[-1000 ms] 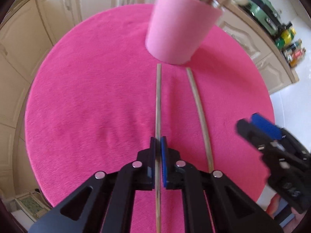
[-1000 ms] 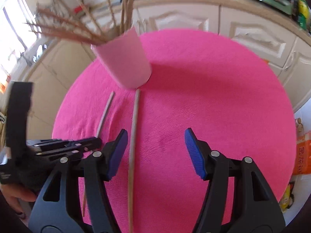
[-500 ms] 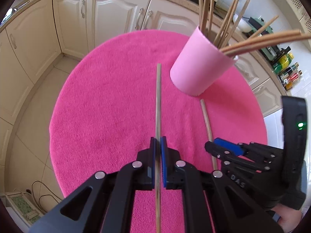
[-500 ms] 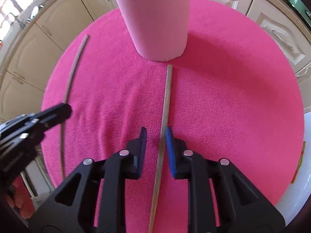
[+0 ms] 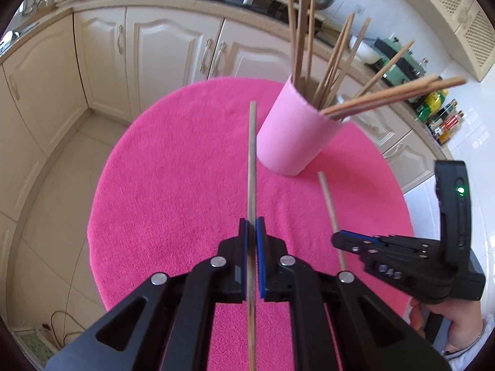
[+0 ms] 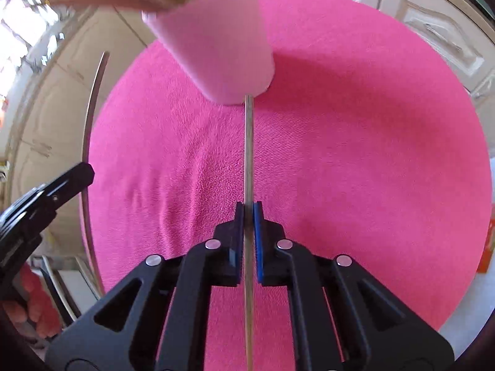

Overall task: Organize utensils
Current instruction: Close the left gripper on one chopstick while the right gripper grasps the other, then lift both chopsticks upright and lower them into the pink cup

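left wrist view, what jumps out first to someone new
The pink cup bristling with chopsticks, at the far side of the round pink cloth. Nearer, the left gripper is shut on one chopstick, and the right gripper on another.

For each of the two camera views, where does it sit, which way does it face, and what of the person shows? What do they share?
Left wrist: on the left gripper, looking steeply down along a chopstick clamped in it toward the pink cup; the right gripper and its hand show.
Right wrist: on the right gripper, looking down along its own clamped chopstick; the left gripper shows.
Shared: the pink cup, the pink cloth, both chopsticks.
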Demonstrator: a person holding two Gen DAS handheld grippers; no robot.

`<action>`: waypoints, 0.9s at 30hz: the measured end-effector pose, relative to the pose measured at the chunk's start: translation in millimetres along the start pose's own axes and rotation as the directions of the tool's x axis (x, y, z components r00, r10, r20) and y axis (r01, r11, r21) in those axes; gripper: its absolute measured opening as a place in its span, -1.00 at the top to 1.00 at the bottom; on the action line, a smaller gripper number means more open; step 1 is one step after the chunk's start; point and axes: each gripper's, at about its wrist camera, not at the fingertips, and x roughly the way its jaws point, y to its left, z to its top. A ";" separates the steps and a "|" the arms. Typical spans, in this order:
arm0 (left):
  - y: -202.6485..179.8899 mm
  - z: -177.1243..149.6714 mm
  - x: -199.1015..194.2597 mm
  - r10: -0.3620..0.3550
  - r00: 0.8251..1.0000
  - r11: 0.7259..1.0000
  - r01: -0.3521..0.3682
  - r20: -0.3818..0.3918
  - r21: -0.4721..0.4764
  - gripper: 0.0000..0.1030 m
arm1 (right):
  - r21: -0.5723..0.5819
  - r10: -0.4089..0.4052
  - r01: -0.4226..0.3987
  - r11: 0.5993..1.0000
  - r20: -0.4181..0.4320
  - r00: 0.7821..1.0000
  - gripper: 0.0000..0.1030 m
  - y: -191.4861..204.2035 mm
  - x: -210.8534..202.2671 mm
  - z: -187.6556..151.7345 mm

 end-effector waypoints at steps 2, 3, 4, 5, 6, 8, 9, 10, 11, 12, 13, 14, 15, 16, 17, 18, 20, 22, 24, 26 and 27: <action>1.2 -0.2 -9.5 -0.015 0.999 1.000 0.015 0.041 0.003 0.89 | 0.022 0.023 -0.025 0.999 0.055 0.998 0.87 -7.3 -17.1 -5.1; 1.0 0.3 -15.7 -0.016 0.997 1.000 0.015 0.071 0.009 0.89 | 0.032 0.041 -0.044 0.999 0.097 0.994 0.88 -10.0 -28.6 -8.0; 1.1 0.6 -23.1 -0.017 0.994 1.000 0.016 0.109 0.011 0.89 | 0.039 0.056 -0.061 0.997 0.133 0.989 0.88 -11.9 -38.7 -11.4; 1.2 1.5 -29.0 -0.017 0.990 1.000 0.016 0.142 0.008 0.89 | 0.047 0.069 -0.079 0.996 0.182 0.981 0.88 -14.7 -51.9 -14.8; 0.9 1.9 -37.0 -0.012 0.982 1.000 0.011 0.187 0.005 0.89 | 0.052 0.071 -0.083 0.995 0.212 0.975 0.88 -15.1 -60.9 -18.1; -1.5 3.1 -51.1 -0.012 0.966 1.000 0.011 0.260 0.007 0.89 | 0.056 0.085 -0.106 0.993 0.288 0.954 0.88 -18.1 -80.3 -18.4; -3.6 3.4 -57.6 -0.018 0.956 1.000 0.015 0.291 0.013 0.89 | 0.056 0.092 -0.118 0.991 0.335 0.938 0.88 -22.8 -92.2 -16.0; -7.1 3.8 -67.5 -0.032 0.940 0.999 0.026 0.341 0.024 0.89 | 0.053 0.096 -0.124 0.991 0.372 0.923 0.88 -24.7 -101.3 -16.2; -11.4 4.1 -76.2 -0.047 0.923 0.999 0.036 0.382 0.035 0.89 | 0.045 0.104 -0.135 0.990 0.413 0.905 0.88 -24.2 -111.4 -15.2; -16.3 5.7 -86.4 -0.065 0.898 0.998 0.047 0.435 0.053 0.89 | 0.028 0.121 -0.152 0.988 0.471 0.874 0.88 -23.6 -125.7 -14.2; -21.2 7.8 -91.7 -0.071 0.884 0.997 0.047 0.462 0.062 0.89 | 0.019 0.132 -0.163 0.986 0.502 0.855 0.88 -23.2 -131.4 -10.2; -26.8 10.1 -100.0 -0.092 0.858 0.995 0.058 0.505 0.083 0.89 | 0.009 0.147 -0.179 0.984 0.537 0.831 0.88 -21.3 -138.8 -5.4; -30.3 13.2 -105.6 -0.106 0.838 0.993 0.062 0.535 0.099 0.89 | -0.012 0.170 -0.200 0.980 0.581 0.796 0.88 -16.9 -146.5 -2.1; -35.6 18.3 -111.3 -0.117 0.813 0.991 0.060 0.570 0.118 0.89 | -0.025 0.177 -0.205 0.978 0.613 0.770 0.88 -16.6 -155.1 -5.4; -38.6 21.9 -115.5 -0.130 0.797 0.989 0.064 0.590 0.132 0.89 | -0.038 0.183 -0.208 0.977 0.648 0.739 0.88 -14.3 -161.8 -1.1; -41.8 27.0 -118.3 -0.142 0.780 0.987 0.066 0.610 0.145 0.89 | -0.064 0.205 -0.224 0.973 0.691 0.694 0.88 -13.6 -170.8 1.1; -47.5 37.4 -119.7 -0.158 0.759 0.985 0.077 0.632 0.154 0.89 | -0.103 0.223 -0.220 0.970 0.740 0.634 0.88 -6.2 -181.1 11.9; -54.5 46.2 -117.0 -0.170 0.725 0.983 0.078 0.667 0.166 0.89 | -0.151 0.241 -0.200 0.968 0.776 0.582 0.88 1.1 -187.8 19.2; -57.7 51.7 -113.7 -0.175 0.704 0.982 0.071 0.689 0.177 0.89 | -0.194 0.258 -0.174 0.966 0.799 0.543 0.87 6.4 -188.3 29.3; -59.9 56.3 -110.7 -0.185 0.677 0.980 0.068 0.713 0.189 0.89 | -0.214 0.261 -0.150 0.965 0.809 0.526 0.87 9.7 -186.6 35.2; -59.5 58.6 -109.1 -0.187 0.662 0.979 0.065 0.726 0.192 0.89 | -0.234 0.274 -0.143 0.962 0.811 0.516 0.87 10.2 -182.9 40.0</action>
